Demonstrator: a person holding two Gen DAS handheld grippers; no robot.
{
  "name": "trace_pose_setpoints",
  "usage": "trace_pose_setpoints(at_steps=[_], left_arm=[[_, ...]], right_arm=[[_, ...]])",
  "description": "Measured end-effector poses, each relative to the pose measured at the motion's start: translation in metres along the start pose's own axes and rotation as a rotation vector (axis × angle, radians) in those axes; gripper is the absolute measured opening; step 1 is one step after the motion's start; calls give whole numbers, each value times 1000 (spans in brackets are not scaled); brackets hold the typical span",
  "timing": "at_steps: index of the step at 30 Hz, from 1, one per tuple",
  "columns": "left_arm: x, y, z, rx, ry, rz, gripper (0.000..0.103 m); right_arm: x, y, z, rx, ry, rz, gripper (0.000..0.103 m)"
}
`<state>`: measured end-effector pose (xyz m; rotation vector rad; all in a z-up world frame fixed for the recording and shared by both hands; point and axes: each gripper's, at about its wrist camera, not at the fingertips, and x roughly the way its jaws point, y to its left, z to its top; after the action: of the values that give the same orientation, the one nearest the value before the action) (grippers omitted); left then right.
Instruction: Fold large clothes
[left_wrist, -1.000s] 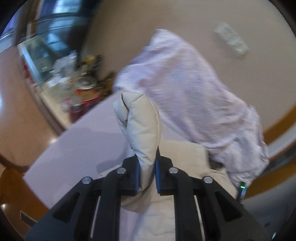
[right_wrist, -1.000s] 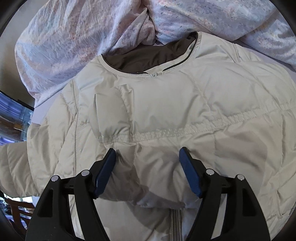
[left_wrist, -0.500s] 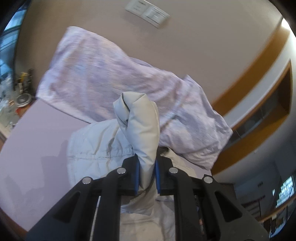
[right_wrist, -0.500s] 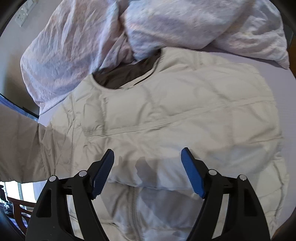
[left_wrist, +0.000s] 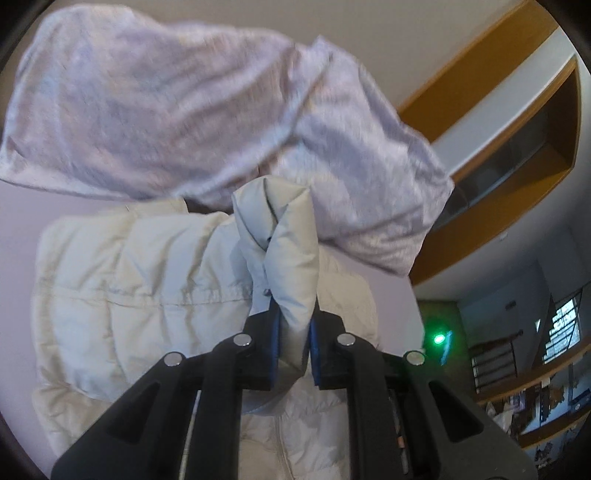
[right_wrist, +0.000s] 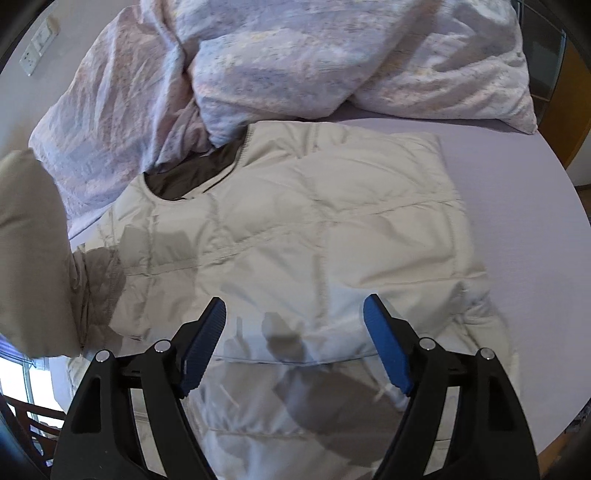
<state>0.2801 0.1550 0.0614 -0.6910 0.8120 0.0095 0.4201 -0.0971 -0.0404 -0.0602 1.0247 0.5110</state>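
Left gripper (left_wrist: 291, 332) clamps the sleeve (left_wrist: 284, 240) of one cream jacket (right_wrist: 295, 229), holding it raised over the body spread on the bed (right_wrist: 517, 192). Right gripper (right_wrist: 295, 332), jaws apart after widening, holds nothing and hangs above the lower chest. Collar points toward two pillows (right_wrist: 295, 55); the sleeve likely folds across, from the jacket's left.
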Motion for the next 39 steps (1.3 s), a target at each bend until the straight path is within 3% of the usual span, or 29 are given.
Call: trace_pose_setpoints(at_steps=[6,15,18,20,22,25,32,39], left_arm=[[59,-1,-15,2,117,46,13],[99,8,-29,-47,184,70,18],[99,7,-27,-54,177,60,28],[95,7,-26,-51,167,63,43],[90,8,-24,-48,152,72,51],[82,13,-22,-52,136,81,56],[60,38,-24,-53,107,160,58],[30,69,-34,-61,76,256,64]], right_arm=[[-2,-10,-1,1,-4,-13,79],[0,-14,0,7,-3,-15,78],[-1,-12,1,2,-6,-12,78],[-2,-10,3,-4,-11,-5,78],[-3,-7,4,-13,-19,5,78],[-6,2,8,-33,-39,34,77],[-6,41,9,-138,-57,145,55],[21,79,2,-222,15,187,43]])
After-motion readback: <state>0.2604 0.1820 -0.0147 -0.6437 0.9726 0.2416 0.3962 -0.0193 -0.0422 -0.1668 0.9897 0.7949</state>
